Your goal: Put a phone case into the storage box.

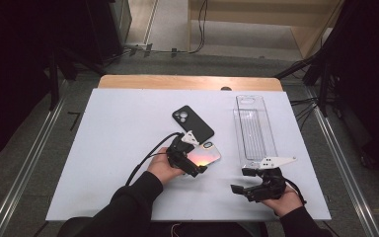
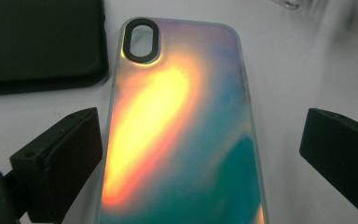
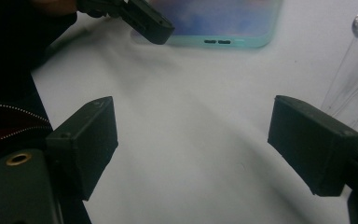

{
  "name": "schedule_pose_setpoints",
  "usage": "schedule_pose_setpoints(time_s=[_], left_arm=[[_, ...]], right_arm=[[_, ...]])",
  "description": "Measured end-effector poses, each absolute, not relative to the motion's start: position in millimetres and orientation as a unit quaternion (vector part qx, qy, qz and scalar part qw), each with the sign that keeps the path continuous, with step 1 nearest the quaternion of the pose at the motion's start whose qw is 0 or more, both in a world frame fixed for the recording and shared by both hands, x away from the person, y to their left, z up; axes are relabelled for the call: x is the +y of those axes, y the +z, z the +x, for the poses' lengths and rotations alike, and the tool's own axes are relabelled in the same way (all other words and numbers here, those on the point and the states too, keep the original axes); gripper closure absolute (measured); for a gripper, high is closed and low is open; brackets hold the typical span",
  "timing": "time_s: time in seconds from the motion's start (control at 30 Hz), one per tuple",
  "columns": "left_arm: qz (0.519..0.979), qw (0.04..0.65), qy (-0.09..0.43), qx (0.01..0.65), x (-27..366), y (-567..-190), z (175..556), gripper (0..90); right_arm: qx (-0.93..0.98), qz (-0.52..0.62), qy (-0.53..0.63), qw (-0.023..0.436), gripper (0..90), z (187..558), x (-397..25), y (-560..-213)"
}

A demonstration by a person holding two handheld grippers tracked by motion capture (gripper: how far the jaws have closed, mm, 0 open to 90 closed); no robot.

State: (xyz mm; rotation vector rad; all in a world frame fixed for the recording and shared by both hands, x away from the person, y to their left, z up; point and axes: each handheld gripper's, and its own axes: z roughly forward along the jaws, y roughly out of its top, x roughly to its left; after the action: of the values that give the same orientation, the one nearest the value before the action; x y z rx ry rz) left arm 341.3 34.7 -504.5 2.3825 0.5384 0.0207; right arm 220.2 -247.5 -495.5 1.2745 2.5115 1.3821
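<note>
Left gripper view shows the left gripper (image 2: 200, 154) wide open, straddling the iridescent phone case (image 2: 182, 140) at frame centre; grasping seems next, needing jaws closing on its edges.

The right gripper (image 3: 191, 149) waits open, empty.

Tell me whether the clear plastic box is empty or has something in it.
Empty. The high view shows the clear plastic box lying open-topped on the table, with just its ribbed floor visible through it.

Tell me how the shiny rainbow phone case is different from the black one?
The rainbow phone case gleams orange, teal and purple; the black phone case is plain and dark. The rainbow phone case has one oval camera hole; the black phone case has a larger patch with several round holes. The left gripper reaches around the rainbow one; the black one lies untouched. Both lie flat on the table.
</note>
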Motion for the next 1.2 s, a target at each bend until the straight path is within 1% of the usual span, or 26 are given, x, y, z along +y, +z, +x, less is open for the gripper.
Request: schedule_pose_setpoints(time_s=[0.27, 0.43, 0.53, 0.6, 0.93, 1.03, 1.17, 1.2], left_arm=[[0.920, 0.336, 0.023, 0.198, 32, -508, 339, 0.0], [0.925, 0.326, 0.050, 0.191, 29, -510, 334, 0.0], [0.922, 0.332, 0.061, 0.189, 29, -512, 330, 0.0], [0.926, 0.325, 0.077, 0.175, 29, -513, 329, 0.1], [0.925, 0.321, 0.080, 0.185, 28, -512, 328, 2.1], [0.924, 0.321, 0.080, 0.192, 29, -511, 327, 6.3], [0.920, 0.326, 0.082, 0.203, 32, -508, 330, 16.8], [0.920, 0.324, 0.084, 0.202, 32, -508, 330, 16.8]], right_arm=[[0.801, 0.406, 0.441, 0.001, 13.9, 220, -247, -496], [0.801, 0.405, 0.441, 0.000, 13.9, 220, -247, -496], [0.800, 0.406, 0.442, -0.001, 13.9, 219, -247, -495], [0.801, 0.405, 0.442, -0.001, 14.0, 219, -247, -496], [0.799, 0.408, 0.442, -0.003, 13.9, 220, -247, -496], [0.798, 0.410, 0.442, -0.004, 13.9, 220, -246, -496], [0.799, 0.409, 0.442, -0.005, 13.9, 221, -246, -497], [0.799, 0.409, 0.441, -0.005, 13.9, 221, -246, -497]])
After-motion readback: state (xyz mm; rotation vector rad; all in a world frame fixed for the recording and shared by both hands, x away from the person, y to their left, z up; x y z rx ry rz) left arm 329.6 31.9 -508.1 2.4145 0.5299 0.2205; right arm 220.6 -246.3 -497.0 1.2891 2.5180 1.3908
